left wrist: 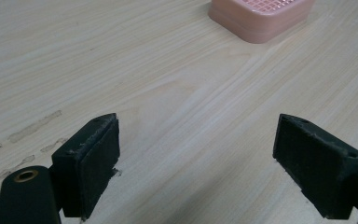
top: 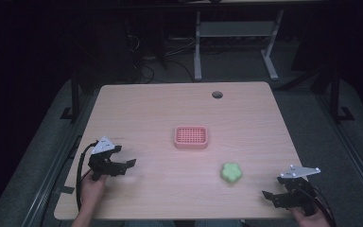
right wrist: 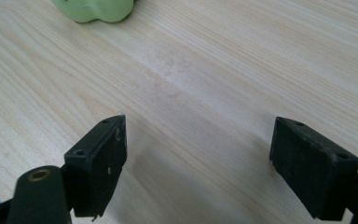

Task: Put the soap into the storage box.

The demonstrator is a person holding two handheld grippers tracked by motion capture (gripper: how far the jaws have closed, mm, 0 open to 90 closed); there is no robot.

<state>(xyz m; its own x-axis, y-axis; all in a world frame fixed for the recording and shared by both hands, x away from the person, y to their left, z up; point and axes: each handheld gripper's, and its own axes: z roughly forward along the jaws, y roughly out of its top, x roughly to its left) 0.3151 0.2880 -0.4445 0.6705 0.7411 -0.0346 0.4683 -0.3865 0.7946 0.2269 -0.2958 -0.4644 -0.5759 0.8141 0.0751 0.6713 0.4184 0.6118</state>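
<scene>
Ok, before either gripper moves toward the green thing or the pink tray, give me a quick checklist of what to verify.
1. Left gripper open, nothing between the jaws: ok.
2. Right gripper open, nothing between the jaws: ok.
3. Green flower-shaped object lies free on the table, apart from the tray: ok.
4. Pink grid tray flat, nothing on it: ok.
5. Bare table between right gripper and green object: ok.
6. How soft the green object is: cannot tell.
</scene>
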